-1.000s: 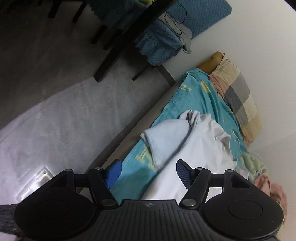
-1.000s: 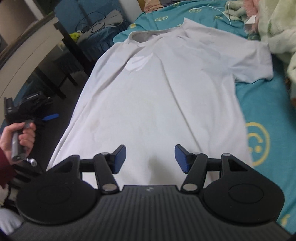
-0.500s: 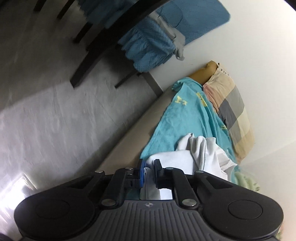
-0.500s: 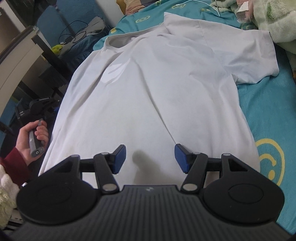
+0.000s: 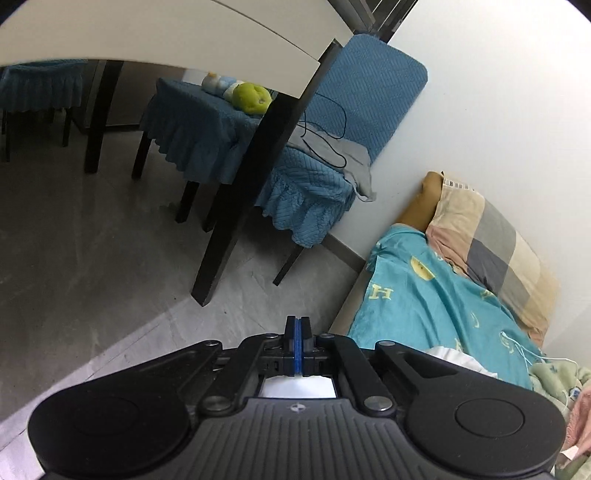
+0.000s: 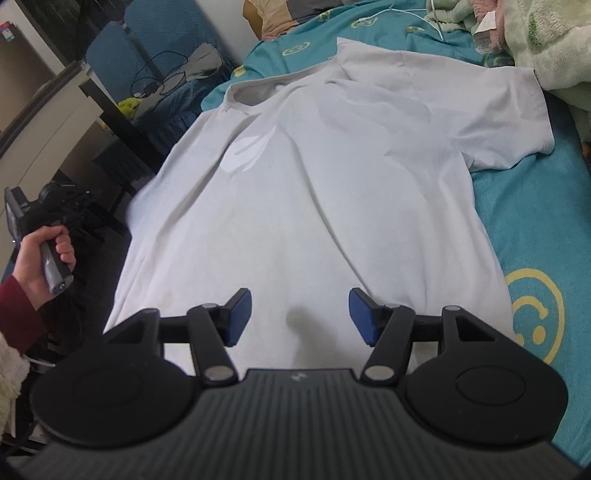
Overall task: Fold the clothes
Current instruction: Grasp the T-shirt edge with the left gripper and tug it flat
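The shirt (image 6: 314, 192) lies face up and nearly flat on the bed (image 6: 535, 236), collar toward the pillow (image 5: 491, 243), its left edge at the side of the mattress. The left tool (image 5: 297, 345) has its pads pressed together; white cloth shows just beneath them, so it looks to be pinching the shirt's left edge or sleeve, though the bite itself is hidden. The right tool (image 6: 297, 314) hovers spread over the hem, gripping nothing. This reads as the start of the first fold: one side gathered, ready to be carried across the body. The next move likely calls for lifting that edge and laying it over toward the middle, with the right tool pinning or taking the hem so the cloth does not drag. The bed is covered by a teal sheet printed with smileys; a fleece blanket (image 6: 535, 44) is bunched at the far corner. Beside the bed stand blue-covered chairs (image 5: 369, 96) and a white-topped desk (image 5: 166, 33) on a grey floor (image 5: 92, 258).
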### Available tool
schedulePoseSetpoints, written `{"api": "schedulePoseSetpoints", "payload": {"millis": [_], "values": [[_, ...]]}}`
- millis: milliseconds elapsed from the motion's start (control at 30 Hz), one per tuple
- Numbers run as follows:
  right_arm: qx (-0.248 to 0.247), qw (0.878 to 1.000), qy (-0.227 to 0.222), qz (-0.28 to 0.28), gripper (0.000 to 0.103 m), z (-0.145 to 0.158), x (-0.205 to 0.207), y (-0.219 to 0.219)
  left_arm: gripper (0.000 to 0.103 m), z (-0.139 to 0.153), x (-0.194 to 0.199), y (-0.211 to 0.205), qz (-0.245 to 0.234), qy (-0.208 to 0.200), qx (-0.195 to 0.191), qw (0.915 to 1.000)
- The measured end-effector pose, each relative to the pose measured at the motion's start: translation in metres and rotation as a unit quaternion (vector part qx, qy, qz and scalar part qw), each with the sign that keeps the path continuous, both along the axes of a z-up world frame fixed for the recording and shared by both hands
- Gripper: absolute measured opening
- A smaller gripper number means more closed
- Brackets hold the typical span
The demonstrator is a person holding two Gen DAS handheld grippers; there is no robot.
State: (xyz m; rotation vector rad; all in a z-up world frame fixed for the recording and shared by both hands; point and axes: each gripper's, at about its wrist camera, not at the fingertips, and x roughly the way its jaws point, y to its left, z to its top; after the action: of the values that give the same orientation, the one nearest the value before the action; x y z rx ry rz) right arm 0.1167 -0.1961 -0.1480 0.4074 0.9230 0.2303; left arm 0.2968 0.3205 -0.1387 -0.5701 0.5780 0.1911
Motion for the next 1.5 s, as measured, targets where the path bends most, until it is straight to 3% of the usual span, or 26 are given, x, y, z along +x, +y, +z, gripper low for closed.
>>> {"api": "schedulePoseSetpoints", "payload": {"millis": [100, 133, 167, 233, 367, 500, 600, 667, 733, 800, 1033, 1167, 1267, 1367, 1500], "values": [[0.003, 1.0, -0.002, 0.002, 0.061, 0.001, 0.0, -0.001, 0.001, 0.001, -0.003, 0.007, -0.007, 0.024, -0.048, 0.9986], [0.005, 1.0, 0.001, 0.003, 0.061, 0.0, 0.0, -0.001, 0.009, -0.003, -0.005, 0.009, -0.006, 0.035, -0.07, 0.9969], [0.01, 1.0, 0.005, 0.004, 0.061, -0.001, 0.0, -0.003, 0.025, -0.013, -0.007, 0.01, 0.0, 0.048, -0.101, 0.9937], [0.023, 1.0, 0.012, 0.003, 0.061, -0.003, -0.001, -0.005, 0.045, -0.036, -0.013, 0.012, 0.01, 0.072, -0.174, 0.9821], [0.034, 0.999, 0.017, -0.002, 0.061, -0.005, -0.001, -0.009, 0.054, -0.079, -0.032, 0.01, 0.036, 0.097, -0.277, 0.9553], [0.044, 0.999, 0.027, -0.007, 0.061, -0.009, 0.0, -0.011, 0.058, -0.102, -0.038, 0.015, 0.054, 0.113, -0.307, 0.9436], [0.045, 0.998, 0.032, 0.0, 0.062, -0.012, 0.002, -0.007, 0.058, -0.116, -0.041, 0.021, 0.066, 0.09, -0.346, 0.9315], [0.033, 0.999, 0.031, 0.009, 0.062, -0.013, 0.003, -0.002, 0.058, -0.125, -0.039, 0.024, 0.07, 0.043, -0.372, 0.9247], [0.028, 0.999, 0.033, 0.017, 0.062, -0.015, 0.004, 0.002, 0.058, -0.13, -0.03, 0.025, 0.066, 0.013, -0.379, 0.9229], [0.027, 0.999, 0.039, 0.02, 0.062, -0.019, 0.007, 0.006, 0.06, -0.136, -0.019, 0.023, 0.054, 0.011, -0.383, 0.9222], [0.022, 0.999, 0.039, 0.02, 0.061, -0.026, 0.017, 0.008, 0.06, -0.163, -0.003, 0.017, 0.08, 0.041, -0.404, 0.9101], [0.021, 0.999, 0.038, 0.019, 0.061, -0.026, 0.019, 0.009, 0.06, -0.166, -0.004, 0.026, 0.078, 0.054, -0.422, 0.9015], [0.024, 0.999, 0.037, 0.018, 0.061, -0.027, 0.018, 0.008, 0.06, -0.159, -0.009, 0.032, 0.09, 0.091, -0.422, 0.8977], [0.033, 0.999, 0.038, 0.014, 0.06, -0.027, 0.017, 0.006, 0.064, -0.155, -0.018, 0.034, 0.107, 0.109, -0.442, 0.8839], [0.039, 0.998, 0.041, 0.011, 0.06, -0.027, 0.017, 0.005, 0.065, -0.16, -0.012, 0.031, 0.093, 0.103, -0.422, 0.8959]]}}
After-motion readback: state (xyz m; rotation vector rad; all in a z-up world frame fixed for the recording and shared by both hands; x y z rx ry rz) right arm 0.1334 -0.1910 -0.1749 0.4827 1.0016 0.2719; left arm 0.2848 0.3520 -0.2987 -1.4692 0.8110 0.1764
